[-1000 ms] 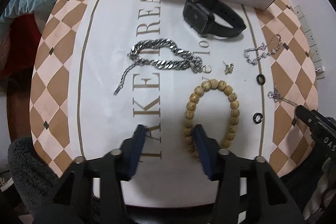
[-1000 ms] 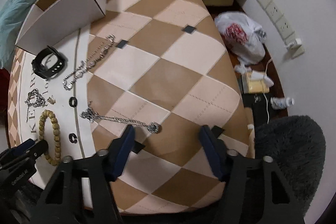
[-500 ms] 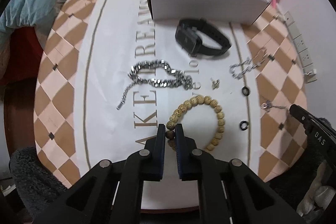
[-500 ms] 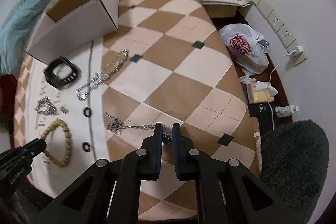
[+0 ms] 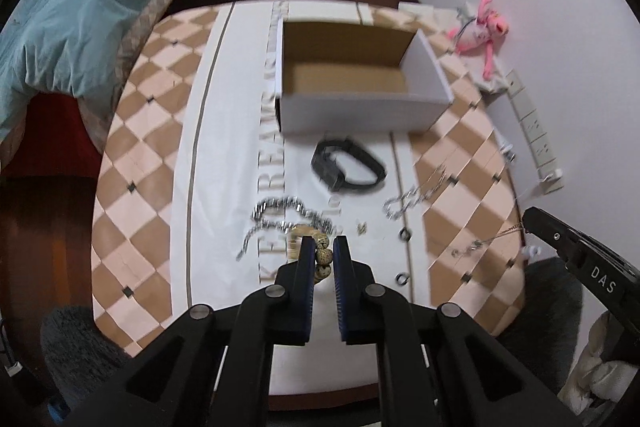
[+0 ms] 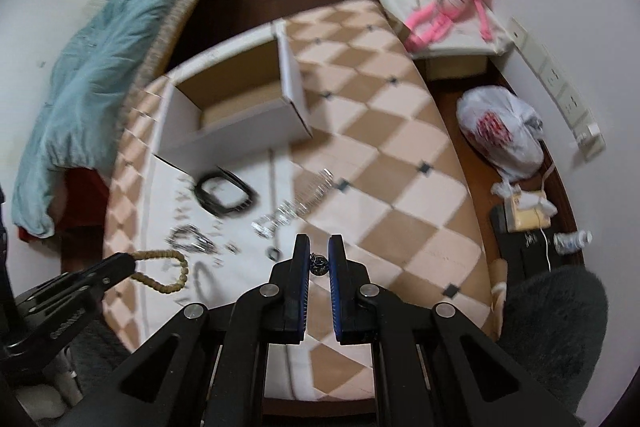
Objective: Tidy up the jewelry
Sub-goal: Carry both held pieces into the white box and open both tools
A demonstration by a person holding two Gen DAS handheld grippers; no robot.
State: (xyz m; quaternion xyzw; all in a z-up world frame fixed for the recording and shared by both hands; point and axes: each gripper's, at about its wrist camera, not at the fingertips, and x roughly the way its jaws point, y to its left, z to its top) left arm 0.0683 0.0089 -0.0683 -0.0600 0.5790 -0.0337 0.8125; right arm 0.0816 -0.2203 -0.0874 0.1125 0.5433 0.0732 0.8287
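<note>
My left gripper is shut on the wooden bead bracelet, lifted off the table; it hangs from the left gripper in the right wrist view. My right gripper is shut on a thin silver necklace, which trails from its tip in the left wrist view. An open white cardboard box stands at the far side. A black watch, a chunky silver chain, a thinner silver chain, two black rings and a small earring lie on the white cloth.
The checkered table drops off at its near edge. A bed with a teal blanket is at left. A pink plush toy, a white plastic bag and wall sockets are at right.
Both grippers closed, the left on the bead bracelet, the right on the thin necklace. Both have since risen well above the table with their pieces.
</note>
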